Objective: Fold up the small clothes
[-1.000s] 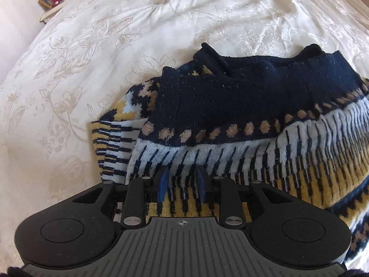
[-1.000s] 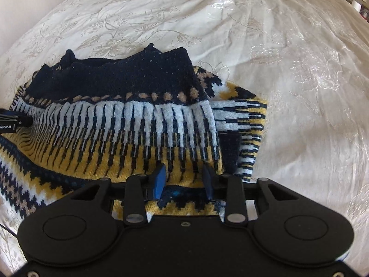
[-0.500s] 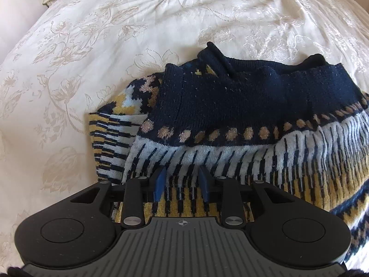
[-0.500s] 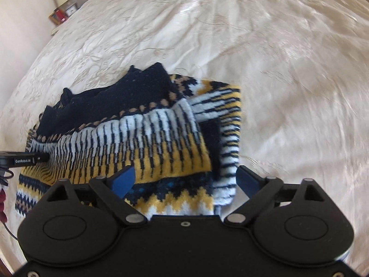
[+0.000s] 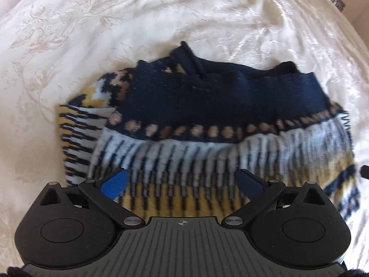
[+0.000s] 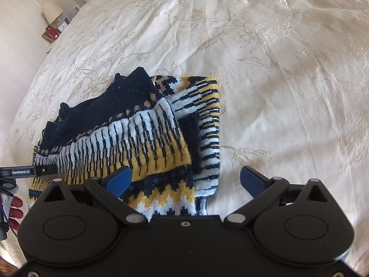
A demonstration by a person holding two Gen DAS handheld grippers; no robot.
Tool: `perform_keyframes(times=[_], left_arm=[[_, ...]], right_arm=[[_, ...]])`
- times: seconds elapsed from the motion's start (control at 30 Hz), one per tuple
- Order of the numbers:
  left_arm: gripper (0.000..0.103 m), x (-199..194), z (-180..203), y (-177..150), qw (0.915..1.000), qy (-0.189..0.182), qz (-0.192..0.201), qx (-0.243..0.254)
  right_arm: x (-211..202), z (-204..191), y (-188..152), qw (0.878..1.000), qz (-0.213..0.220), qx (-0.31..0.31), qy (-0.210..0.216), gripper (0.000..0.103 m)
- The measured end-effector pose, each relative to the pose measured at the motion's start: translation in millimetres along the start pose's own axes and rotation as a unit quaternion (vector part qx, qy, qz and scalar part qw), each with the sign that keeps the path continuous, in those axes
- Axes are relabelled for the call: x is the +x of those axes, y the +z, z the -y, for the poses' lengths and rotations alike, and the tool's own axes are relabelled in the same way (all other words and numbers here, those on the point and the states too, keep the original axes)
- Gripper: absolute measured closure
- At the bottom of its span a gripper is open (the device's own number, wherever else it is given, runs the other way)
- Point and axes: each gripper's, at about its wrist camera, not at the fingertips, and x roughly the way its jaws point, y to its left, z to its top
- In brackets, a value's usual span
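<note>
Both pairs of jaws, which a second ago stood narrow over the near hem of the knit, have let go. The left gripper (image 5: 182,183) is opening, its blue pads wide apart with only the yellow band of the patterned sweater (image 5: 207,120) lying loose between them. The right gripper (image 6: 185,180) is also opening and has swung toward the sweater's right edge, so one pad now hangs over the zigzag hem and the other over the bare bedspread (image 6: 288,80).

The sweater lies folded on the cream embroidered bedspread, navy band uppermost, a sleeve tucked under at each side. To finish this release cleanly, I would lift both tools straight off without dragging the pads across the knit, since loose wool would likely catch and pull the fold askew.

Both tools point steeply down at the bed, the right one rolled somewhat to its side. A lamp (image 6: 52,11) stands on the far bedside table.
</note>
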Motion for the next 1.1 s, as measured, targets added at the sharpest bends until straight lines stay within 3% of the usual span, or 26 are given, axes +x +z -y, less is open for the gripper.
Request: perform_keyframes(times=[0.13,0.33,0.47,0.57,0.67,0.77,1.1], left_arm=[[0.0,-17,16,-4,0.9996,-0.006,0.026,0.003],[0.001,-27,45,-8,0.9992,-0.029,0.028,0.0],[0.001,-12,56,-8,0.9998,-0.006,0.019,0.005],[0.001,4,52,-8,0.9996,0.02,-0.01,-0.016],[0.0,24,42,-6,0.9982,0.021,-0.034,-0.046],[0.0,31,43,-1,0.998,0.027,-0.046,-0.035],[0.0,40,41,12,0.9978,0.036,-0.039,-0.039]], right_arm=[[0,2,0,1.0,-0.002,-0.003,0.013,0.002],[1,6,-3,0.999,-0.008,0.002,0.038,0.001],[5,10,-5,0.998,-0.016,0.008,0.053,0.001],[11,15,-6,0.997,-0.029,0.02,0.066,0.001],[19,20,-6,0.995,-0.044,0.031,0.078,0.001],[27,24,-4,0.994,-0.055,0.039,0.09,0.001],[56,37,19,0.981,-0.057,0.089,0.161,0.0]])
